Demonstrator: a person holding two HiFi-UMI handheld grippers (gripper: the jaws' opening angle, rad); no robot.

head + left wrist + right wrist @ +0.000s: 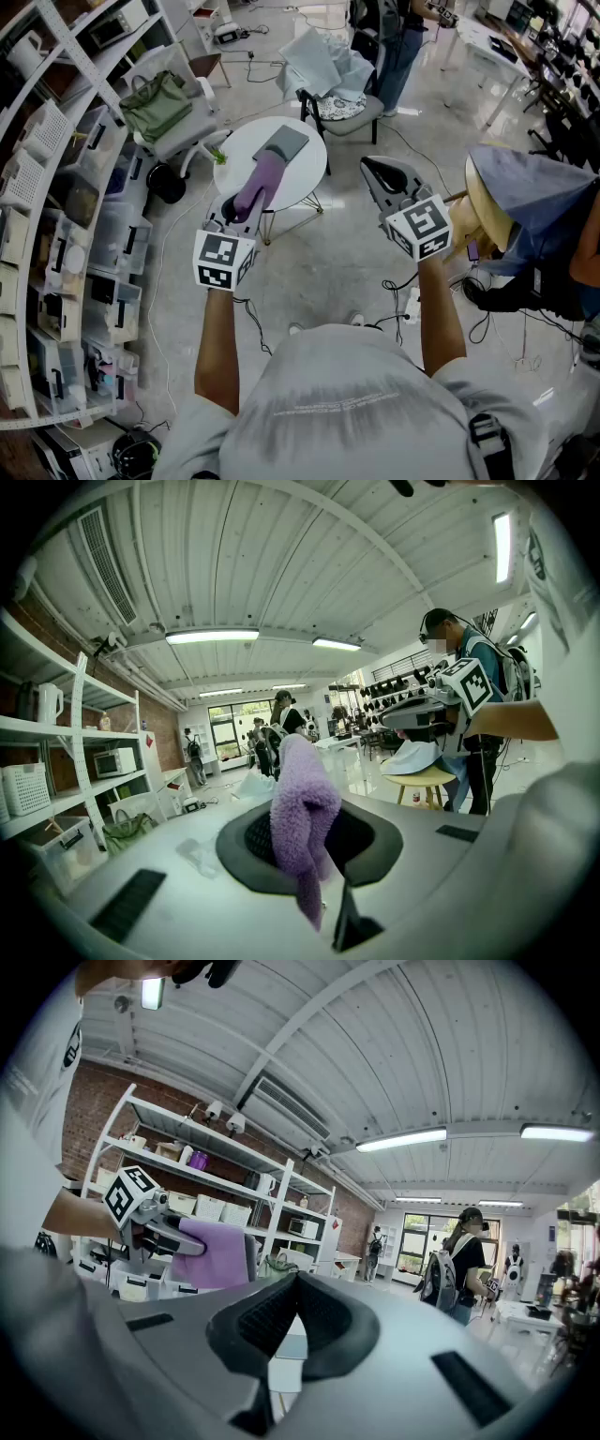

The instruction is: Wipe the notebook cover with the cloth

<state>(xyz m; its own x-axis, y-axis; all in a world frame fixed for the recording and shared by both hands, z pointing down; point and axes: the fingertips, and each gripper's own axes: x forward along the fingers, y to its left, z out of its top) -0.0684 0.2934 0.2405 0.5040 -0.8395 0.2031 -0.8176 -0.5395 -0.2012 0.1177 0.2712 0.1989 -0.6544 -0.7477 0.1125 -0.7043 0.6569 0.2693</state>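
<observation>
A grey notebook [286, 142] lies on a small round white table [239, 155] ahead of me. My left gripper [240, 201] is shut on a purple cloth [260, 184], which it holds over the table's near edge, just short of the notebook. In the left gripper view the cloth [302, 817] hangs down between the jaws of the left gripper [305, 841]. My right gripper [377, 171] is held in the air to the right of the table, shut with nothing in it. In the right gripper view the jaws of the right gripper [295, 1321] are together, and the cloth [214, 1254] shows at the left.
Shelves with storage bins [56, 234] run along the left. A chair with a green bag [159, 105] stands behind the table, another chair [336, 98] holds pale fabric. A stool under blue fabric [525, 197] is at the right. Cables lie on the floor. A person [398, 37] stands beyond.
</observation>
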